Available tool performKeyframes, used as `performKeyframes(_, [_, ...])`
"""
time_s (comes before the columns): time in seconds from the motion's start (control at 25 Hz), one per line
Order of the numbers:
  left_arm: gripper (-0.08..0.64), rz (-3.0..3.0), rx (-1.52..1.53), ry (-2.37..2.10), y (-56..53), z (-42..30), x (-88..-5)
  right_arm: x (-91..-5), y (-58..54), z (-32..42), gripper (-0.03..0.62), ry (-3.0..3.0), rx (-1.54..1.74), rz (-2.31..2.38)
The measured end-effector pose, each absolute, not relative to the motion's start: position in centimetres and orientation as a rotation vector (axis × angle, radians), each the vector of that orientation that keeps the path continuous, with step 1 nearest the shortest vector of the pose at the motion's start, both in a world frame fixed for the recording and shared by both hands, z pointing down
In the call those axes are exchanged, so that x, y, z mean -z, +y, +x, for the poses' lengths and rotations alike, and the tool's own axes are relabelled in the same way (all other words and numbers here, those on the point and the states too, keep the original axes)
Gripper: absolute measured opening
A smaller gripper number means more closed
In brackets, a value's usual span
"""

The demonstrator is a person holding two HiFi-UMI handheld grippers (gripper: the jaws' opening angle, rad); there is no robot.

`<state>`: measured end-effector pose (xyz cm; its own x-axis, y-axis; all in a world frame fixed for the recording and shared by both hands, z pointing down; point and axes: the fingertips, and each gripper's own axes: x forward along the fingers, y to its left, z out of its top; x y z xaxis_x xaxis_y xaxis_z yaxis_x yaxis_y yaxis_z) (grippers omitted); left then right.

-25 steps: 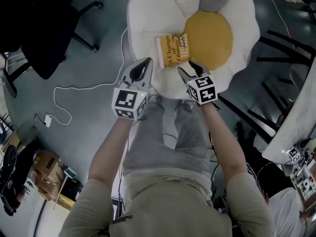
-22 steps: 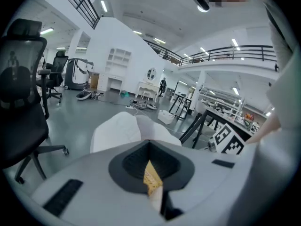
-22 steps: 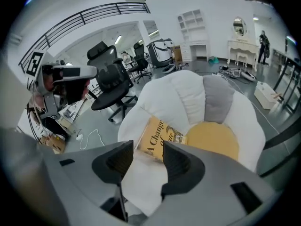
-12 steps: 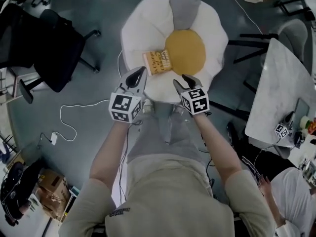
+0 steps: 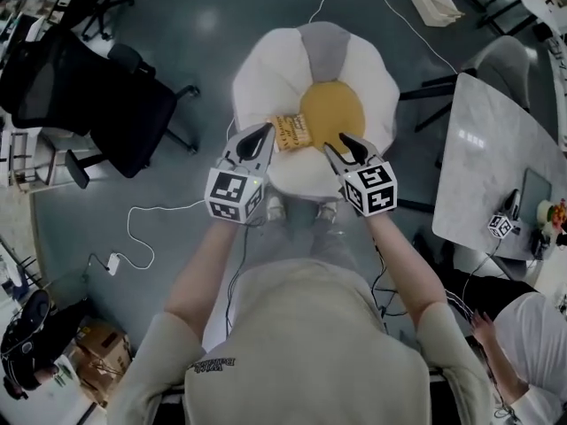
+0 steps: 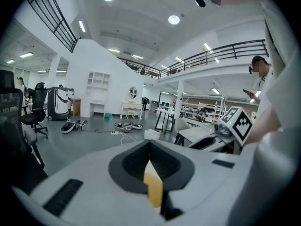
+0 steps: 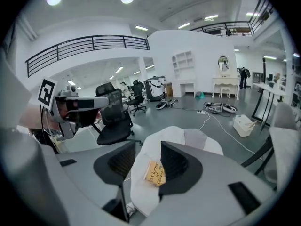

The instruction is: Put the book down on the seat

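Book (image 5: pixel 291 132) lies flat on seat (image 5: pixel 266 73), long axis left-right; left tongs (image 5: pixel 263 130) together, right tongs (image 5: pixel 341 142) empty, apart, just closing somewhat.

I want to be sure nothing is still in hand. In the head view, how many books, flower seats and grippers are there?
book: 1, lying on the seat
seat: 1
grippers: 2, the left gripper and the right gripper; the right's jaws have just been closing, with nothing between them
total: 4
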<state>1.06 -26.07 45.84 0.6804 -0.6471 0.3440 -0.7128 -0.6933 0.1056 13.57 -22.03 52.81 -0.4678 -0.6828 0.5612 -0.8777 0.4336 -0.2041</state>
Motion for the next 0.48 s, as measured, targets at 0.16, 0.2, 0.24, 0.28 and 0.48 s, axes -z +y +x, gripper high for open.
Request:
performKeyframes(0.16, [0.009, 2.661, -0.318, -1.127, -25.3, 1.1, -41.9, -48.1, -22.0, 14.3, 0.145, -2.296, -0.534, 1.360])
performKeyframes(0.2, [0.009, 2.662, -0.291, -1.142, -25.1, 1.0, -40.8, -46.8, -22.0, 14.4, 0.144, -2.299, -0.498, 1.367])
performKeyframes(0.24, [0.009, 2.669, -0.268, -1.155, -24.9, 0.9, -39.7, -45.3, -22.0, 14.5, 0.144, -2.308, -0.462, 1.377])
performKeyframes(0.28, [0.009, 2.681, -0.251, -1.165, -24.7, 0.8, -38.6, -43.8, -22.0, 14.5, 0.144, -2.320, -0.428, 1.391])
performKeyframes(0.48, [0.009, 2.750, -0.177, -1.187, -24.1, 0.5, -33.4, -37.0, -21.9, 15.3, 0.122, -2.364, -0.305, 1.472])
